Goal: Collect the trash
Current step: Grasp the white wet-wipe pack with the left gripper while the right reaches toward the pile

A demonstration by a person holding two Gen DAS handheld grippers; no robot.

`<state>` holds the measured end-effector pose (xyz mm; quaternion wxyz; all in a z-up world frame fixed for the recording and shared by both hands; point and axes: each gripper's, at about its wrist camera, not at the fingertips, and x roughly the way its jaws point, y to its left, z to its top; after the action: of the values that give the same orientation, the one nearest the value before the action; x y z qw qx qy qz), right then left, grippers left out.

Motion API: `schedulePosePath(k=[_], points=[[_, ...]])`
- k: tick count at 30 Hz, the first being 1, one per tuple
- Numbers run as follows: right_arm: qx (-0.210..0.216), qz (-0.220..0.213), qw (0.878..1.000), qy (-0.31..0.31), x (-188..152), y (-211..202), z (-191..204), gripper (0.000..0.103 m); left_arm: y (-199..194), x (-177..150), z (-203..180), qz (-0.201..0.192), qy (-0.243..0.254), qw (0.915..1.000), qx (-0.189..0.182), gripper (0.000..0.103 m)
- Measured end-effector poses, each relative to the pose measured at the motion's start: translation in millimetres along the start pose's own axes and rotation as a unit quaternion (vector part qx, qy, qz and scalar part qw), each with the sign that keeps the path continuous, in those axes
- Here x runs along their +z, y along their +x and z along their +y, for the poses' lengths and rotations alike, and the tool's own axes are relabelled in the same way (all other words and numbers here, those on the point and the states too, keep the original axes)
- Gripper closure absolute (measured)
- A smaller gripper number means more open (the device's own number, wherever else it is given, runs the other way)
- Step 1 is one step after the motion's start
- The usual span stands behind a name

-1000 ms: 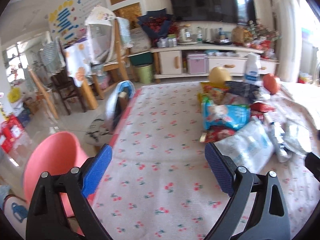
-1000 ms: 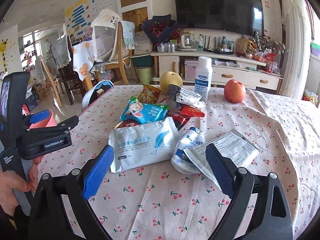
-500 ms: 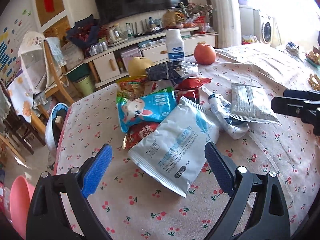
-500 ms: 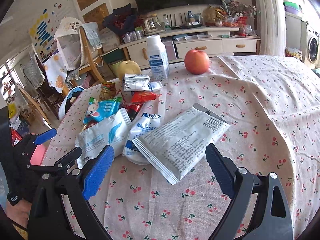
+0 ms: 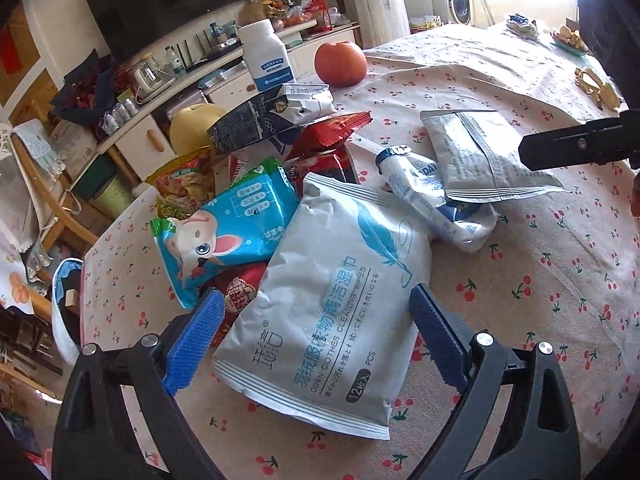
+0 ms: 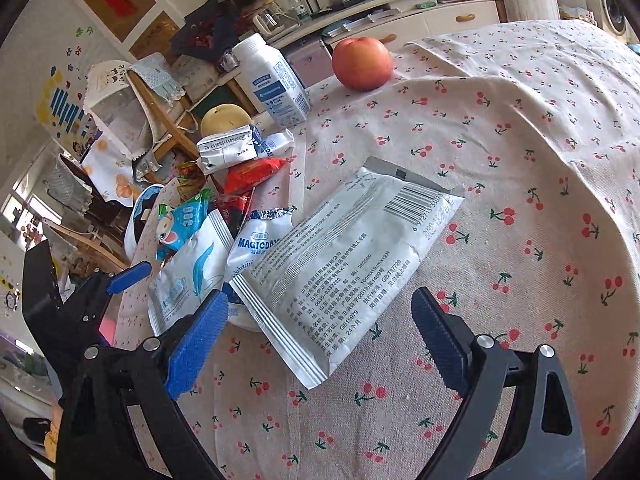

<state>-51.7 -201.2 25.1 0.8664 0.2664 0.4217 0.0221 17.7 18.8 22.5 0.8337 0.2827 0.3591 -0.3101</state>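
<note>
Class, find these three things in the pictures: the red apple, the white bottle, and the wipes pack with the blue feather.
red apple (image 6: 362, 63), right wrist view, middle of its skin.
white bottle (image 6: 276, 84), right wrist view, its blue label.
feather wipes pack (image 5: 332, 300), left wrist view, centre of its front.

Left wrist view close and low over the tabletop (image 5: 520, 280), facing the wrapper pile (image 5: 320, 240), right wrist view equally near, angled leftward, both sharing that pile (image 6: 240, 220)

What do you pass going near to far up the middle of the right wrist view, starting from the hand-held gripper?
Right hand-held gripper → barcode-printed white pouch → bare cherry-print tablecloth → red apple.
</note>
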Motion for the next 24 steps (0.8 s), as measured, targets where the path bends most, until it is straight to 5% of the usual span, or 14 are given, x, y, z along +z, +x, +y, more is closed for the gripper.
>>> schedulePosePath(k=[9,16,24], points=[[-0.01,-0.002,1.0,-0.005,8,9,-1,0.011,8,-2,-17,0.019,0.004,0.9984,-0.052,0.008],[-0.026,-0.002,1.0,-0.009,11,14,-3,0.011,6,1,-36,0.016,0.028,0.999,-0.031,0.008],[-0.024,-0.011,1.0,-0.005,18,21,-2,0.008,12,6,-30,0.02,-0.036,0.999,-0.019,0.016]])
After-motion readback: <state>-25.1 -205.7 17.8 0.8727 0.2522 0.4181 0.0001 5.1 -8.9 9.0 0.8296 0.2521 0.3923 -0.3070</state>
